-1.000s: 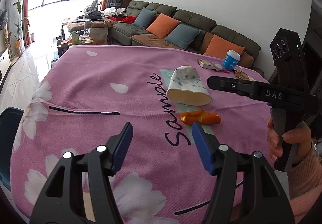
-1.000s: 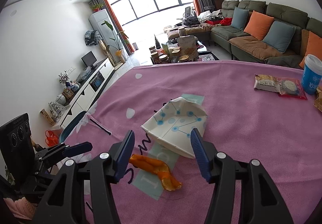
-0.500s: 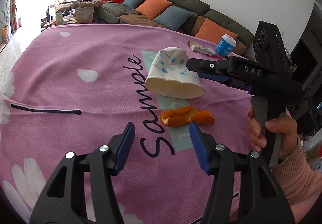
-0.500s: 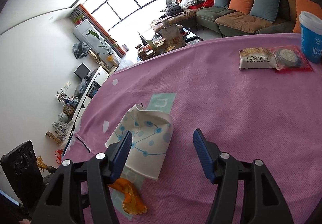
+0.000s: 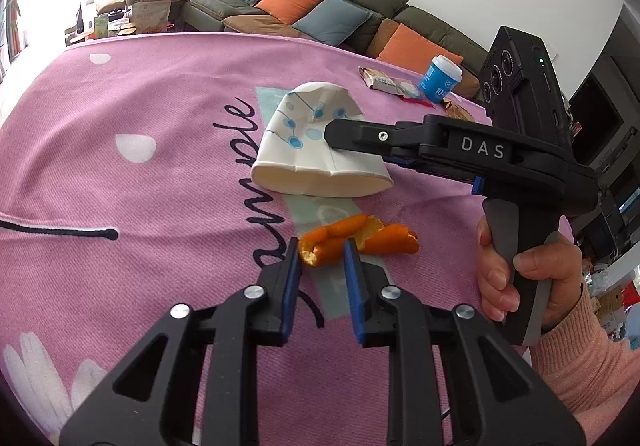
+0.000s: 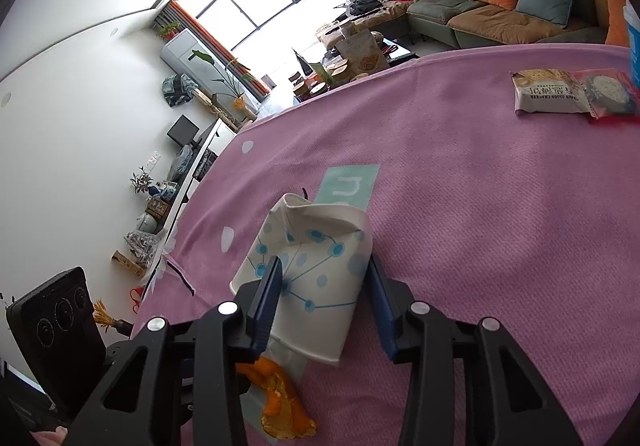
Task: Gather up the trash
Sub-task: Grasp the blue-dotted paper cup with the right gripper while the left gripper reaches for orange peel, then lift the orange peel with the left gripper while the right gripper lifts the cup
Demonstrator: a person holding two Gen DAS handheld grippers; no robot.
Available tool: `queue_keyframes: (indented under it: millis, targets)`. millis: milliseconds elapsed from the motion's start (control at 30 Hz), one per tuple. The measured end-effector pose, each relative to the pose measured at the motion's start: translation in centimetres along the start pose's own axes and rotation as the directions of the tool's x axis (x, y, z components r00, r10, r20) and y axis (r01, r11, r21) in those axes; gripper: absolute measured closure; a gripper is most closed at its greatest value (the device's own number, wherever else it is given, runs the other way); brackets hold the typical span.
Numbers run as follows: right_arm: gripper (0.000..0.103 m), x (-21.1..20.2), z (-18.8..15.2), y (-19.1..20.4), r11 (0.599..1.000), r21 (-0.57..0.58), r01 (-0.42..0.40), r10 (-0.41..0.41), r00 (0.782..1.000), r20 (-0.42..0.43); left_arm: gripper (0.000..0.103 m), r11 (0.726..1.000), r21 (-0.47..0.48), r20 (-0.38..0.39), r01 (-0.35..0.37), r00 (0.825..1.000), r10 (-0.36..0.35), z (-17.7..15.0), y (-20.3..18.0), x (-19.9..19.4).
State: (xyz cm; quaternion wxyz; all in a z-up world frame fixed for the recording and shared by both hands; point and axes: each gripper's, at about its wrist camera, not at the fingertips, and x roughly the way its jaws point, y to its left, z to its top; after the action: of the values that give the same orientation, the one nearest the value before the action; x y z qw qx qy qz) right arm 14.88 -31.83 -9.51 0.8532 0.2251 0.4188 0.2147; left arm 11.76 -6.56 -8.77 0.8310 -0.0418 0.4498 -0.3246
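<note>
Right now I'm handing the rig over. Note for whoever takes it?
Left gripper: jaws just closed on the orange peel's near end; peel on the pink tablecloth.
Right gripper: jaws just closed across the crushed paper cup, lying on its side.
Done: both grasps. Left: lift and bin both; no bin in view. Snack packets and blue cup untouched.
</note>
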Motion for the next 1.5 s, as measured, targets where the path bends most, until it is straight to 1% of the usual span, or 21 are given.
queue_keyframes:
  millis: [133, 233, 500, 733, 1100, 1500]
  targets:
    - [0.072, -0.5, -0.1, -0.1, 1.0, 0.015, -0.028, 0.027, 0.999, 0.016, 0.087, 1.0, -0.01, 0.005, 0.009, 1.0, -0.009, -0.1, 0.1, -0.1]
    - [0.075, -1.0, -0.2, 0.1, 0.999, 0.009, -0.038, 0.038, 0.999, 0.03, 0.09, 1.0, -0.01, 0.012, 0.011, 1.0, -0.011, -0.3, 0.0, -0.3]
    - [0.082, -2.5, -0.7, 0.9, 0.999, -0.005, -0.054, 0.054, 0.995, 0.078, 0.092, 1.0, 0.002, 0.05, -0.011, 0.999, 0.011, -0.8, -0.1, -1.6]
    - [0.083, -3.2, -1.0, 1.2, 0.998, -0.003, -0.061, 0.061, 0.993, 0.102, 0.092, 0.999, 0.0, 0.089, -0.044, 0.995, 0.044, -1.5, 0.3, -3.9]
    - [0.084, -4.5, -1.5, 1.6, 0.996, 0.007, -0.09, 0.088, 0.988, 0.131, 0.092, 0.996, -0.048, 0.138, -0.079, 0.987, 0.085, -2.5, 1.9, -7.3]
    - [0.084, -4.8, -2.3, 3.0, 0.992, -0.002, -0.127, 0.126, 0.983, 0.132, 0.092, 0.988, -0.095, 0.174, -0.125, 0.975, 0.14, -3.4, 3.2, -9.9]
